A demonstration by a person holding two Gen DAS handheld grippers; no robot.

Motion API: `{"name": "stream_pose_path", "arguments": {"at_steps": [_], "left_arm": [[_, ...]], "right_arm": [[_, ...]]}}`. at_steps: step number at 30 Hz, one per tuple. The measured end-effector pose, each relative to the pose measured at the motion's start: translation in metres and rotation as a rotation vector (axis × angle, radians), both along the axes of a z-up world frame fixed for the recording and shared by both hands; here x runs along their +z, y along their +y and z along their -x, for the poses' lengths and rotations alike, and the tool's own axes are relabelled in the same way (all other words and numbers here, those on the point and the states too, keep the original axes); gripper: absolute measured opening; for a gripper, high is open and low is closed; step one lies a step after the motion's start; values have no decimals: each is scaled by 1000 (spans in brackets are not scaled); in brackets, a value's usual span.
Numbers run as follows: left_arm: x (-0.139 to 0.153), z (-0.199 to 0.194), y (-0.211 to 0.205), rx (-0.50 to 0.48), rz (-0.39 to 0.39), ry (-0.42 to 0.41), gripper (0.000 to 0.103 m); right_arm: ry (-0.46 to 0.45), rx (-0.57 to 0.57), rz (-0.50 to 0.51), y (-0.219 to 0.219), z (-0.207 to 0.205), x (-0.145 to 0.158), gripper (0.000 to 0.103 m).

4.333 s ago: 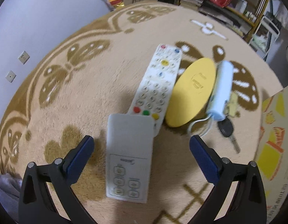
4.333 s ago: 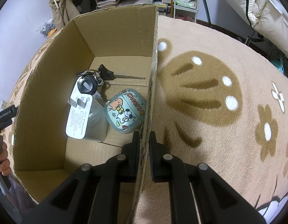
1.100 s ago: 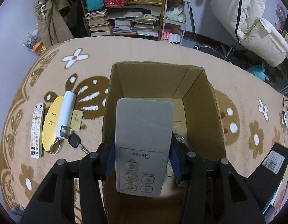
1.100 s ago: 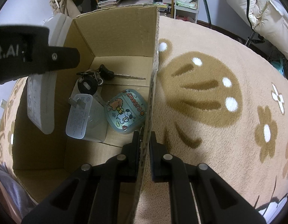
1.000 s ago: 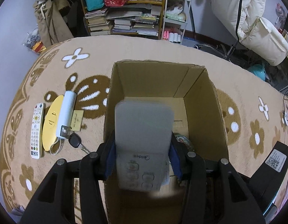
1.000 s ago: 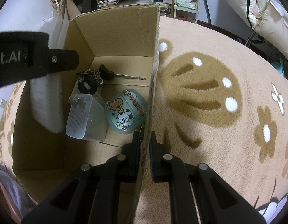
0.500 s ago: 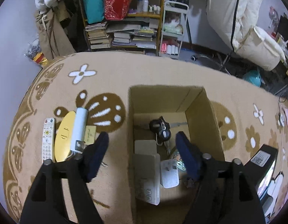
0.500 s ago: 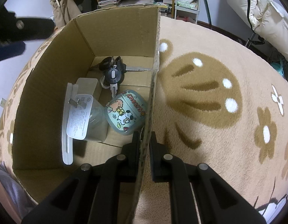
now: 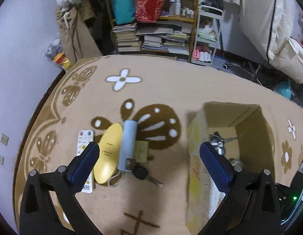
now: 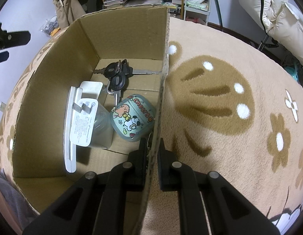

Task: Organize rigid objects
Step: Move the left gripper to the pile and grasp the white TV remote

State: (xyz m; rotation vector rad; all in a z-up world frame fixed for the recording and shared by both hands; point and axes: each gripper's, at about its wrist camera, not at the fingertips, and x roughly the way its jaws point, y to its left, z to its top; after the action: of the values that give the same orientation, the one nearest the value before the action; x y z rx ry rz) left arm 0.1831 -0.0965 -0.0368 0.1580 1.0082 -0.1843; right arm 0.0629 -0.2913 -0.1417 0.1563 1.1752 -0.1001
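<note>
Left wrist view looks down past the left hand-held gripper point(image 9: 148, 156), its blue pads spread wide with nothing between them, hanging over the rug point(image 9: 151, 82). Just left of the cardboard box point(image 9: 197, 156) lies the remaining cluster: a white remote point(image 9: 85, 148) farthest from the box, a yellow oval case point(image 9: 108, 152) touching it, a pale blue cylinder point(image 9: 127, 145) resting along the case's box-side edge, then a small tan card point(image 9: 141, 151) and a black-headed key point(image 9: 140, 172) nearest the box.

On the box's other side, the right hand-held gripper point(image 10: 152, 150) is pinched on the box's wall point(image 10: 163, 74), steadying it. Inside sit a flat white remote control point(image 10: 70, 137), a charger plug point(image 10: 83, 123), a bunch of keys point(image 10: 117, 74) and a cartoon-printed case point(image 10: 132, 117).

The cylinder looks stiff, light and likely smooth; I'd take it across its middle, since a round body could roll or slip from an end grip.
</note>
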Motion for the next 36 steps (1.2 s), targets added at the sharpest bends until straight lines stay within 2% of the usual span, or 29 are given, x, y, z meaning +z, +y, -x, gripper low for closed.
{"name": "stream_pose_path", "arguments": {"at_steps": [5, 11, 15, 30, 32, 36], "left_arm": [[-10, -11, 26, 42, -9, 0, 101], [-34, -20, 50, 55, -91, 21, 101], [-51, -25, 69, 90, -72, 59, 101], [-105, -35, 121, 209, -101, 147, 100], [-111, -35, 125, 226, -120, 154, 95], [-119, -37, 135, 250, -90, 186, 91]], "right_arm": [[0, 0, 1, 0, 0, 0, 11], [-1, 0, -1, 0, 0, 0, 11], [0, -2, -2, 1, 0, 0, 11], [0, -2, -1, 2, 0, -2, 11], [0, -3, -2, 2, 0, -2, 11], [0, -2, -2, 2, 1, -2, 11]]}}
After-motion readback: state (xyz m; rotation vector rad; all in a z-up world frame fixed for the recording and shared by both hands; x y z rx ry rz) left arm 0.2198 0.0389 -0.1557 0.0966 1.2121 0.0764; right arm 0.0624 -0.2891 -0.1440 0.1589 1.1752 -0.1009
